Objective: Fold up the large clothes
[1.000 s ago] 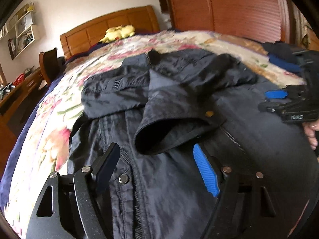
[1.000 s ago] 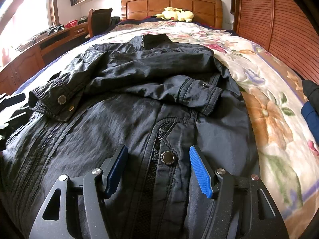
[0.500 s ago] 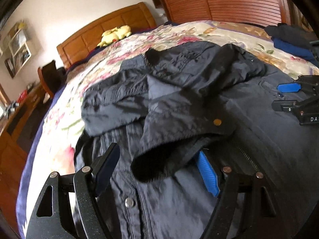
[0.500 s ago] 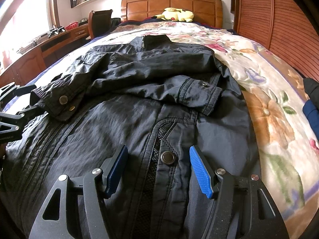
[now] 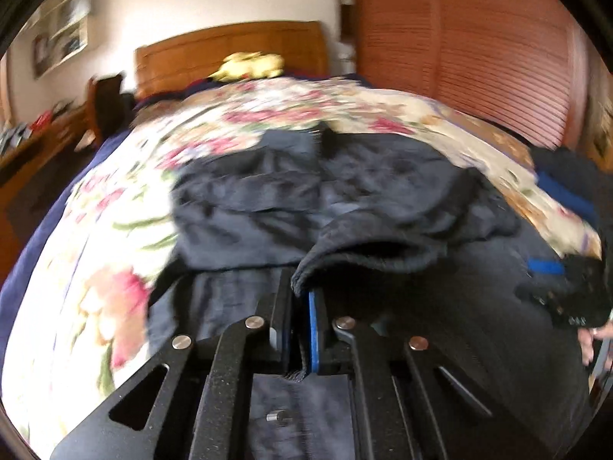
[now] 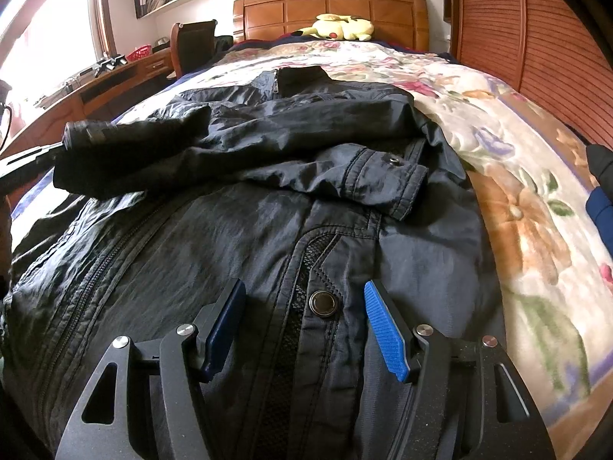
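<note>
One dark jacket [image 6: 268, 211], creased, sleeves folded across front.

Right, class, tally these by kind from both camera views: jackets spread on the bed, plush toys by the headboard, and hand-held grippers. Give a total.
Jackets: 1, the dark jacket
Plush toys: 1, the yellow plush toy
Grippers: 2, the left gripper and the right gripper
Total: 4

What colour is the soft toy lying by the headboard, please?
Yellow soft toy; it shows best in the right wrist view.
</note>
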